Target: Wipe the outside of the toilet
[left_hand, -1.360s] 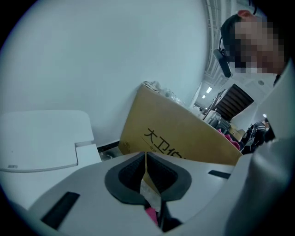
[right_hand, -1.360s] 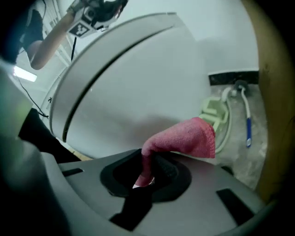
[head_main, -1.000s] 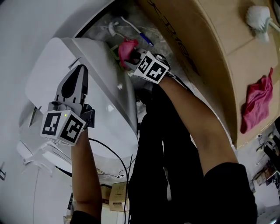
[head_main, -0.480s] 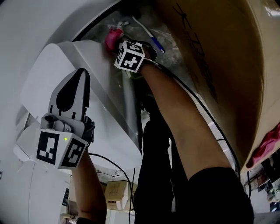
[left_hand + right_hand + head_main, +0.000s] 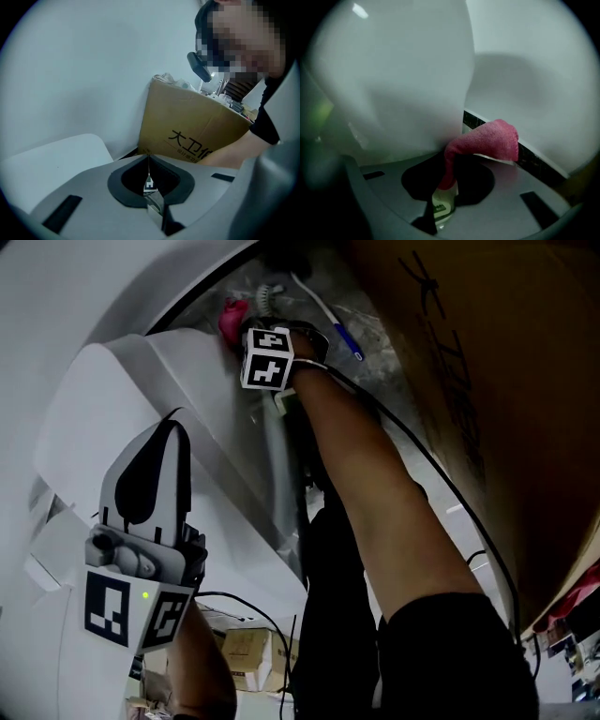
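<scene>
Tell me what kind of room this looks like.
Probably a bathroom or toilet room, perhaps doubling as storage. There is a white toilet, a toilet brush lying down by its base, and a large cardboard box standing close beside it.

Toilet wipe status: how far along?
Done: no wiped area can be told apart. In hand: right gripper shut on the pink fuzzy cloth, held against the rear side of the glossy white toilet. Left gripper shut, empty. Left: apparently the rest of the outside.
</scene>
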A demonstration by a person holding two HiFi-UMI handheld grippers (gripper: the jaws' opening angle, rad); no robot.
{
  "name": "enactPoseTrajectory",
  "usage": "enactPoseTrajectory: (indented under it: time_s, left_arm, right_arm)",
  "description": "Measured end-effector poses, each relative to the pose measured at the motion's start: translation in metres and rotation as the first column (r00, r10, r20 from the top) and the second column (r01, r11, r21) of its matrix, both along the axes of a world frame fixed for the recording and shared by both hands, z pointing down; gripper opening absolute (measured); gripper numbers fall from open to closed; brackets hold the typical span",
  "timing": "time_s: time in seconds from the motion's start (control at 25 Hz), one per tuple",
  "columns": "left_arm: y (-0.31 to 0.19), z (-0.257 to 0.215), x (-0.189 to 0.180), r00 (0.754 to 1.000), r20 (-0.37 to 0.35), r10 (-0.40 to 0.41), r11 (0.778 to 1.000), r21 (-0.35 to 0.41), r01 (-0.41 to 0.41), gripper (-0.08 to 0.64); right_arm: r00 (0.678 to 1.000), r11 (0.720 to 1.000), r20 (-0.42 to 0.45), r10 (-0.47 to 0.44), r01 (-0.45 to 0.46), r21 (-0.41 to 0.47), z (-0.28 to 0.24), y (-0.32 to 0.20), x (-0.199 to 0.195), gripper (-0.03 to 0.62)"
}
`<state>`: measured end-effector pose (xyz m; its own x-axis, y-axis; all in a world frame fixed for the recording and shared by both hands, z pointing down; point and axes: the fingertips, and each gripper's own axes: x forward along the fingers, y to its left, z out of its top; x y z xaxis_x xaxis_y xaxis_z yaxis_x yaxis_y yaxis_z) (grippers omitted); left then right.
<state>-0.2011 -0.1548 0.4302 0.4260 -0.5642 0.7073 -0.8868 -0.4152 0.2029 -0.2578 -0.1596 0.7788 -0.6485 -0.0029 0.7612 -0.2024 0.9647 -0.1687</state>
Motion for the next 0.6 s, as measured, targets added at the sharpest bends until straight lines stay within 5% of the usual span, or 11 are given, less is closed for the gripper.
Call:
enactPoseTrajectory:
  time_s: [0.32, 0.6]
  left_arm:
    - [0.008, -0.005, -0.014, 1.0, 0.013, -0.017, 1.0, 0.006, 0.017, 0.018]
    - [0.034, 0.001, -0.007, 0.999, 0.054, 0.005, 1.0, 0.012, -0.006, 0.018]
  right_arm:
    - [0.995, 0.995, 0.028, -0.096, 0.097, -0.028, -0.009, 0.04, 0.007, 0.072]
    - [0.995, 0.995, 0.036, -0.091, 0.092, -0.043, -0.015, 0.121, 0.031, 0.072]
